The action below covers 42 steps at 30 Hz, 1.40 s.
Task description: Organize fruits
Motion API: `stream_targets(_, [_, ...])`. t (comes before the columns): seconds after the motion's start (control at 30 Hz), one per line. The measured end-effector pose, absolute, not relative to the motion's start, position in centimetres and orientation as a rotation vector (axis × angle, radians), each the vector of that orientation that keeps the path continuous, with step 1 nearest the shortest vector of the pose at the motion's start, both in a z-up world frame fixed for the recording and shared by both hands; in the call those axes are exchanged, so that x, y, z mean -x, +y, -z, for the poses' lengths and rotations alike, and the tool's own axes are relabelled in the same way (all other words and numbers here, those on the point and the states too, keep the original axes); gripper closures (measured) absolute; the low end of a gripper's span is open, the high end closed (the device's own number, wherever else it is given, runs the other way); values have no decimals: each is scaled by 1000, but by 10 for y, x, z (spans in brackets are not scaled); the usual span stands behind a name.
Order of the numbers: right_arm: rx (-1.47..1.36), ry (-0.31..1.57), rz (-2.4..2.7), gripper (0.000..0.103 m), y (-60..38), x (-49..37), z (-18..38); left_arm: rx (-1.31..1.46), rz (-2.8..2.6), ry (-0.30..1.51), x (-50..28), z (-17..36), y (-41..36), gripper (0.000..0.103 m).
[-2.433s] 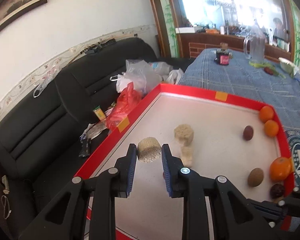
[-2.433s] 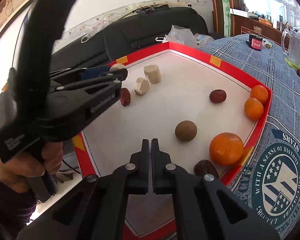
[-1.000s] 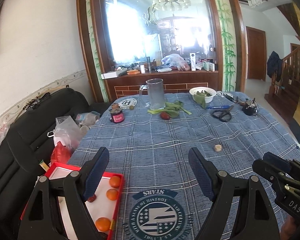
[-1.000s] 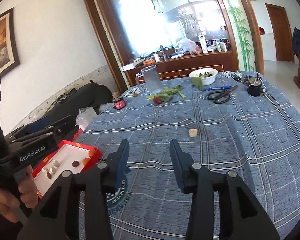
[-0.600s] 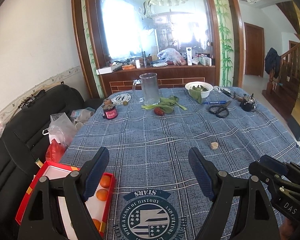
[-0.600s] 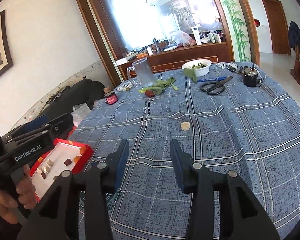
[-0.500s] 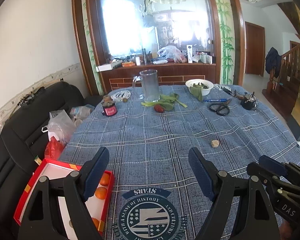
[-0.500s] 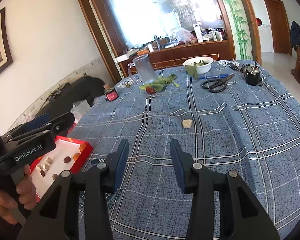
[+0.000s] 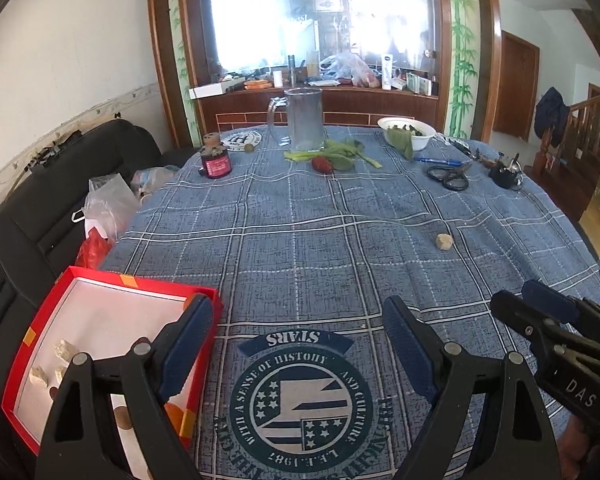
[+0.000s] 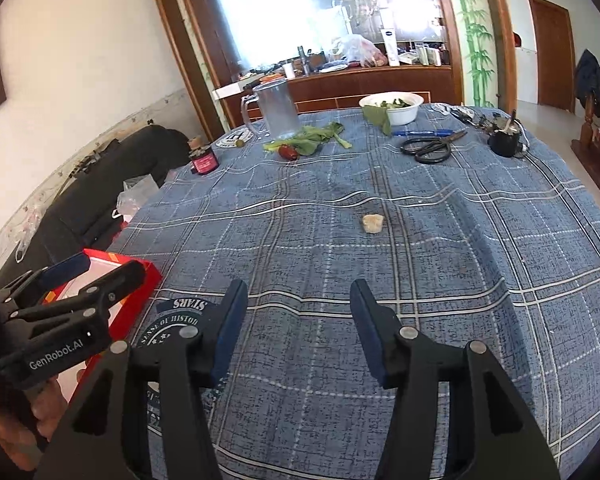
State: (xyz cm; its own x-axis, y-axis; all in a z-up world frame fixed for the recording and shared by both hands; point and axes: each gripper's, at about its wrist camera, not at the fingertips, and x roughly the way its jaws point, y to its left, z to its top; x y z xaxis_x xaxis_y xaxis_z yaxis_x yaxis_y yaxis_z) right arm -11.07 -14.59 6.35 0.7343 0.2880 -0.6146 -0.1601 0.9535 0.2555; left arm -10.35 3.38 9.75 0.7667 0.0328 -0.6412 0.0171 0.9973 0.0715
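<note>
Chunk (image 10: 373, 224) ahead of open right tongs (image 10: 298, 328)

White walls, a black sofa (image 9: 60, 184), perhaps a bright window (image 9: 320, 20).

One red tray (image 9: 40, 320) left of the jaws holds three pale chunks (image 9: 64, 348); a fourth pale chunk (image 10: 373, 224) lies ahead; one pitcher (image 9: 303, 120), one scissors (image 10: 428, 148).
</note>
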Motion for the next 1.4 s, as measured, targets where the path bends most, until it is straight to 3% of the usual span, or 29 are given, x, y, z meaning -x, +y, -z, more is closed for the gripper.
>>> stream_targets(0.5, [-141,680,-313,47,-86,120,-70,-82,-92,604,141,-111,81,14])
stream_targets(0.73, [-96,665,-373,47,-43,132,-74,-95,-120,547,170,-114,111,1])
stream_targets(0.9, [-80,640,-420,47,-16,144,-77,-100,-203,477,192,-122,136,1])
stream_targets(1.4, [17,627,-525,47,51,172,-78,39,-314,540,205,-117,203,1])
